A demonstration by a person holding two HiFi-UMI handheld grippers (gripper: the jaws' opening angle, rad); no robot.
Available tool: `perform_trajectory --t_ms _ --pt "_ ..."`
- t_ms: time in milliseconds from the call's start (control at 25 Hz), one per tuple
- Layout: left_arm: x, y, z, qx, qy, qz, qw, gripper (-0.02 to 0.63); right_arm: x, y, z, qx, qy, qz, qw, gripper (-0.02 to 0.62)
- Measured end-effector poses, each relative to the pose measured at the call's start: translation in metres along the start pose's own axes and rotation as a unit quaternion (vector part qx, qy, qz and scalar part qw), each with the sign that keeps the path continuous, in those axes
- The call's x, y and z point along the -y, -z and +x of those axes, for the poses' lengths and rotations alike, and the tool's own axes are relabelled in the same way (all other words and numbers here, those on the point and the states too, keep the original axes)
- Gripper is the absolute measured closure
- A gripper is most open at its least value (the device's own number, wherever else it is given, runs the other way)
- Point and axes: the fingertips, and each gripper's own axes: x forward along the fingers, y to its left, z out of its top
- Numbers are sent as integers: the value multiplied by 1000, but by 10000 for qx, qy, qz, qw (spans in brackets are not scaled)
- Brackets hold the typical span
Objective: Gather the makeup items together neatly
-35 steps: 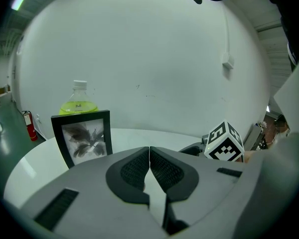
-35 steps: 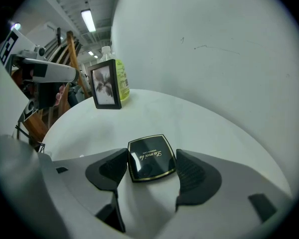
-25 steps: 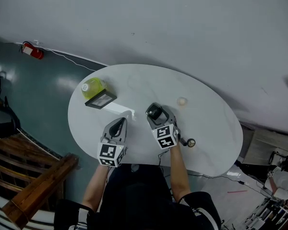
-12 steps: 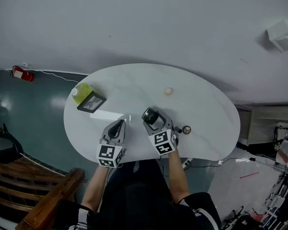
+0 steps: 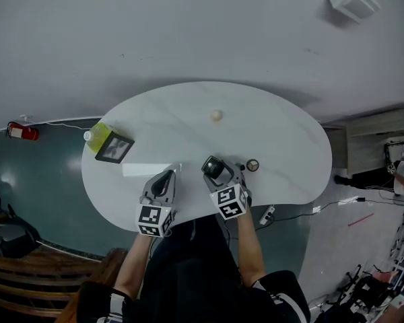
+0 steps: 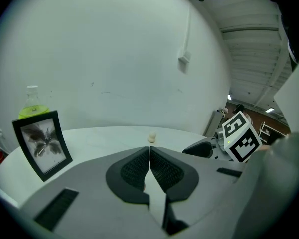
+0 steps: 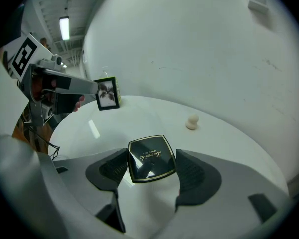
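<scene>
The person is reaching both arms forward, a gripper in each hand. The left forearm (image 5: 131, 261) is angling slightly inward, and the right forearm (image 5: 250, 247) is running almost straight ahead. The left gripper (image 5: 168, 175) is pointing forward and a little to the right, its jaws pressing together with nothing between them. The right gripper (image 5: 217, 169) is sitting near it, leaning slightly left, its jaws standing apart around a black compact (image 7: 150, 158). One pad is touching the compact's edge, while the other is showing a narrow gap. Both marker cubes, left (image 5: 153, 219) and right (image 5: 229, 202), are riding at the rear, nearest the body.
</scene>
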Motion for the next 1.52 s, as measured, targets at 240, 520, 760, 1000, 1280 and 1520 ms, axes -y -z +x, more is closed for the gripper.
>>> perform_trajectory --t_ms 240,520,760,1000,1280,1520 --pt "11 8 7 -108 150 52 9998 586 4 25 2 -172 59 135 9997 291" --pt "6 21 14 -239 156 50 9996 586 3 48 21 -380 43 213 9990 291" --pt "-1 32 17 -339 119 20 9994 586 5 61 30 -543 14 261 9982 291" --pt "0 35 18 -372 137 22 9992 586 7 64 32 -507 62 219 9985 293" --pt "3 36 17 -380 152 56 9991 586 7 66 32 -505 94 259 9983 293" --pt "4 37 10 -367 120 73 9992 586 9 63 24 -401 199 346 9984 293"
